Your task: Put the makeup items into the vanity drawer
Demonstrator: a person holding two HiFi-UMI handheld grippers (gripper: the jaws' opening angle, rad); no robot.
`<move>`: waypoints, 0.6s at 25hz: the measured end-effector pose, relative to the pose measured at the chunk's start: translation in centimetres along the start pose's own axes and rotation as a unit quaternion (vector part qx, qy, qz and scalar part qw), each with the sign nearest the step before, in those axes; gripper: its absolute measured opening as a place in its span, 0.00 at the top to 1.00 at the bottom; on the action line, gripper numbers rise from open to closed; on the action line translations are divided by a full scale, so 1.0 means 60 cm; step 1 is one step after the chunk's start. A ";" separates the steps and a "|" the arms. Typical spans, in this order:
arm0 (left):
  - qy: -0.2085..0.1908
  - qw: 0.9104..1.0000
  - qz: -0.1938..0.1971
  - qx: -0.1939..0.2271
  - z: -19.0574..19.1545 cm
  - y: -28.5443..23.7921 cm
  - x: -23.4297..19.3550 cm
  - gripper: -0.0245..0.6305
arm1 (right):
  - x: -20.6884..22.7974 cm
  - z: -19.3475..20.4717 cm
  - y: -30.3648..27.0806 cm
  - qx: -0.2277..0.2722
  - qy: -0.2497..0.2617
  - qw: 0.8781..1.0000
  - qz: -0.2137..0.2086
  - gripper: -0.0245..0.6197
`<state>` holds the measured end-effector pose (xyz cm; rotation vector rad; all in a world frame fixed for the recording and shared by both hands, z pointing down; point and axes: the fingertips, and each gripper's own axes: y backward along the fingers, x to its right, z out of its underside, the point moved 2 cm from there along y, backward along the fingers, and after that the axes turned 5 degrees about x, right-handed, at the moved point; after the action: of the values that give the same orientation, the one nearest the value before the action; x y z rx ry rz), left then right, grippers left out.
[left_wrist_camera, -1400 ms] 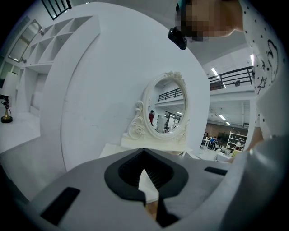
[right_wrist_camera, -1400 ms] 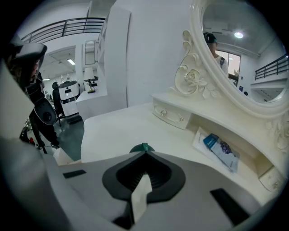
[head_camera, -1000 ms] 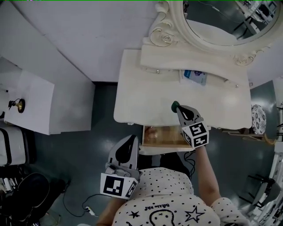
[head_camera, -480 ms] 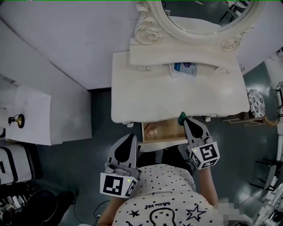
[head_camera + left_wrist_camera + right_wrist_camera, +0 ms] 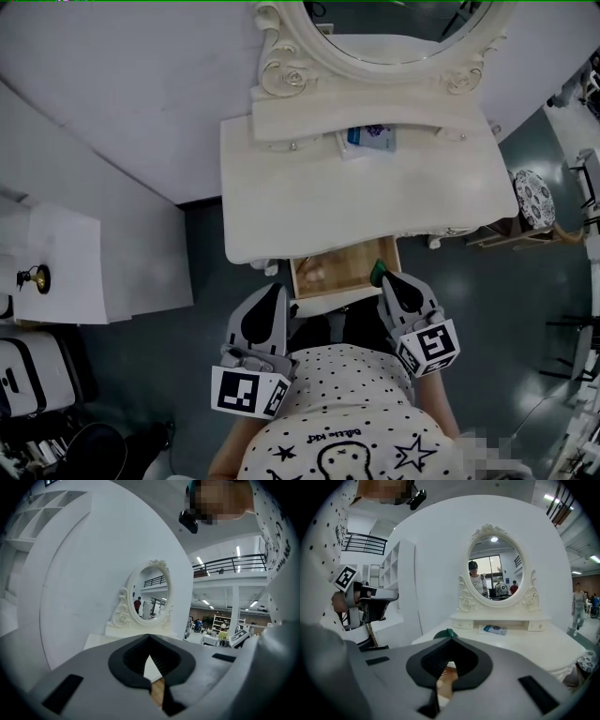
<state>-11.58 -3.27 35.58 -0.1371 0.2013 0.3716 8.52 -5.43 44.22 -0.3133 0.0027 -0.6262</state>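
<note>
The small, dark green, round-topped makeup item [image 5: 376, 271] is pinched at the closed tips of the right gripper [image 5: 383, 279], over the right front corner of the open wooden drawer [image 5: 349, 273] of the cream vanity table [image 5: 309, 206]. A second ago it hung over the tabletop behind the drawer. Left of the drawer's front, the left gripper [image 5: 277, 292] is empty, its jaws nearly together.

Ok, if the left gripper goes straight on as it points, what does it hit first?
Probably the open wooden drawer, near its left front corner; the left gripper aims there, though depth is unclear.
</note>
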 end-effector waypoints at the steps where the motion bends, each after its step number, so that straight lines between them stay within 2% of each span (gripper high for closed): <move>1: 0.000 1.000 0.003 -0.001 0.001 0.000 0.003 0.97 | -0.001 0.001 0.004 0.000 0.000 1.000 0.003 0.95; 7: 0.001 1.000 0.016 -0.006 0.007 0.002 0.014 0.97 | -0.002 0.008 0.020 0.002 -0.005 1.000 0.019 0.95; 15: 0.005 1.000 0.009 -0.006 0.009 0.012 0.008 0.97 | -0.001 0.011 0.021 -0.005 0.002 1.000 0.022 0.95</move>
<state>-11.30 -2.34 35.90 -0.1488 0.2100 0.3898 9.25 -4.23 44.46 -0.3198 0.0166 -0.5843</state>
